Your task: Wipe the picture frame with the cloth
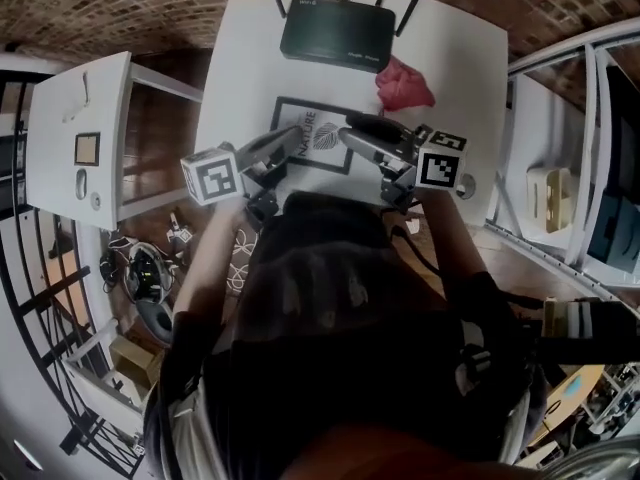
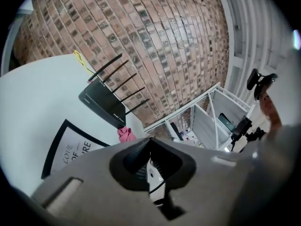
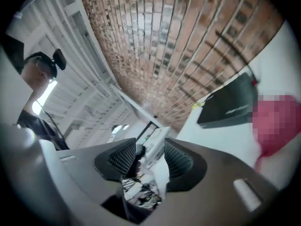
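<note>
On the white tabletop (image 1: 240,68), right ahead of you, the picture frame (image 1: 316,131) lies flat, and both your grippers hover over its near edge. The cloth (image 1: 405,85) sits crumpled beyond the frame's far right corner, just beside the router (image 1: 338,33) and clear of the frame. Nobody has it yet!

Your right gripper (image 1: 345,128) has its fingers spread wide with nothing between them, and it's the nearer one to the cloth, so I'd say this is your pick-up. Swing it out past the frame corner, come down over the thickest fold, and close on a good bunch so a flat pad of fabric hangs free for wiping. Your left gripper (image 1: 290,140) has its fingers pressed together and empty. Use that closed tip to pin the frame's left edge, or it may well skate on the smooth surface.

Quick count: one frame, one cloth, one router with what look like five antennas, and two grippers.
</note>
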